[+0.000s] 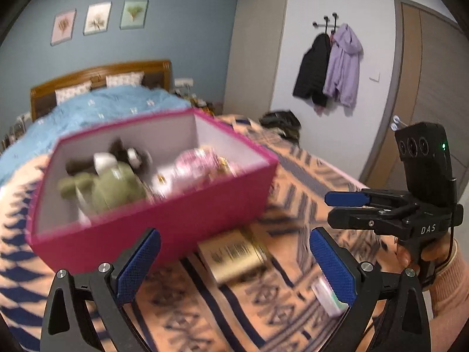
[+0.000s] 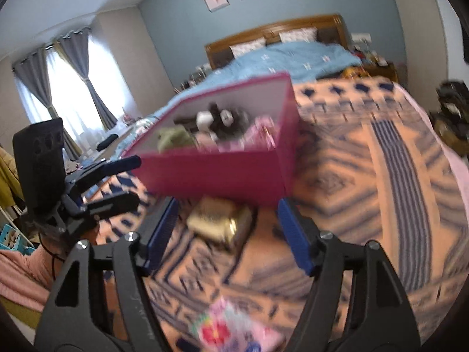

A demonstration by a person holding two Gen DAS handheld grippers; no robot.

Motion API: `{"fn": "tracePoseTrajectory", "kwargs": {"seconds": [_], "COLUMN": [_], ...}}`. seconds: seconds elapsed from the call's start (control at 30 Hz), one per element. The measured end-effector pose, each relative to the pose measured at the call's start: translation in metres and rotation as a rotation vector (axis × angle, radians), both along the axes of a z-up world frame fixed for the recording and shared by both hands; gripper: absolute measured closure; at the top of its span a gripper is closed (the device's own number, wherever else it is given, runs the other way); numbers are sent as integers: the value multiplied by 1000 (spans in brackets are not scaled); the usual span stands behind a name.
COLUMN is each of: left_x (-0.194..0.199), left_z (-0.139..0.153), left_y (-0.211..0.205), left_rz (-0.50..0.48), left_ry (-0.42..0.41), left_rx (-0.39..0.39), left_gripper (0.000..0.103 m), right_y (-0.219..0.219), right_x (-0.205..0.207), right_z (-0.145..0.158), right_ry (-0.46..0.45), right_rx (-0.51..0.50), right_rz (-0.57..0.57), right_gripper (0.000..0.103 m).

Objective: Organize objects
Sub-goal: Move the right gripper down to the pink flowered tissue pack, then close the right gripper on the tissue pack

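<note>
Resting on a patterned orange-and-navy blanket (image 1: 293, 182) spread over the bed: one open pink box (image 1: 164, 217), upright, motion-blurred in both views.

Box contents, as far as blur allows:
- green plush toy (image 1: 108, 187), at the near-left inside of the box in the left wrist view.
- dark plush toy with white patches (image 2: 222, 120), behind the green one.
- pink-and-white item (image 1: 196, 167), at the right inside of the box; identity not readable.

On the blanket outside the box:
- gold packet (image 1: 234, 255), lying flat just in front of the box, near its front wall; contact with the box not determinable.
- small pale packet (image 1: 328, 296), closer to the camera, partly hidden behind the right-hand pad in the left wrist view.
- pink floral item (image 2: 234, 328), at the bottom edge of the right wrist view, blurred.

Left gripper (image 1: 234, 267): jaws spread wide, nothing between the pads, gold packet visible in the gap beyond them. No contact with any object.

Right gripper (image 2: 228, 234): jaws spread, nothing pinched, gold packet and box front visible beyond the gap. No contact with any object.

Each gripper visible in the other's view, side by side, both pointed toward the box.

Background: blue quilt (image 1: 96, 108) and wooden headboard (image 1: 102, 73) behind the box.
</note>
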State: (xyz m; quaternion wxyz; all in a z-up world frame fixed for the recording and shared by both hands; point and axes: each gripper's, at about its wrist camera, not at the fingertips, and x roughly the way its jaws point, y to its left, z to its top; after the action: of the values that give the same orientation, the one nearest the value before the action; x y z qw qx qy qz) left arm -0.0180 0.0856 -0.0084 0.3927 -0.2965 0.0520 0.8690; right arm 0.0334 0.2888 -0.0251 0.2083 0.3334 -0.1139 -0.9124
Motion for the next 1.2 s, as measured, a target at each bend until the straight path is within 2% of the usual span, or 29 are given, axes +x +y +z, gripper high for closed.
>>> {"fn": "tracePoseTrajectory", "kwargs": {"seconds": [0.2, 0.37, 0.53, 0.63, 0.73, 0.77, 0.83, 1.0, 1.2], "left_x": [21, 34, 44, 48, 50, 50, 51, 43, 22], "left_z": [-26, -42, -53, -58, -63, -64, -67, -65, -62], "left_y": [20, 39, 49, 54, 57, 58, 59, 51, 39], "left_rz": [-83, -126, -166, -196, -239, -250, -270, -219, -133], "left_ry": [-75, -110, -159, -188, -234, -248, -277, -278, -272], "left_rx": [-42, -97, -120, -128, -116, -112, -101, -94, -92], "left_gripper": [0, 1, 15, 26, 40, 47, 55, 62, 63], "right_y": [25, 31, 30, 27, 20, 18, 14, 6, -13], "right_x": [28, 47, 60, 63, 63, 61, 57, 46, 22], "right_z": [-40, -51, -56, -58, -62, -65, -68, -67, -59], "right_ry": [-128, -166, -181, -196, -209, -215, -220, -216, -192], "right_rx": [-48, -63, -81, -104, -102, -114, -136, -145, -107], "right_rz": [-83, -104, -91, -70, -45, -40, -37, -30, -4], "right_gripper": [31, 31, 33, 47, 56, 60, 63, 64, 64]}}
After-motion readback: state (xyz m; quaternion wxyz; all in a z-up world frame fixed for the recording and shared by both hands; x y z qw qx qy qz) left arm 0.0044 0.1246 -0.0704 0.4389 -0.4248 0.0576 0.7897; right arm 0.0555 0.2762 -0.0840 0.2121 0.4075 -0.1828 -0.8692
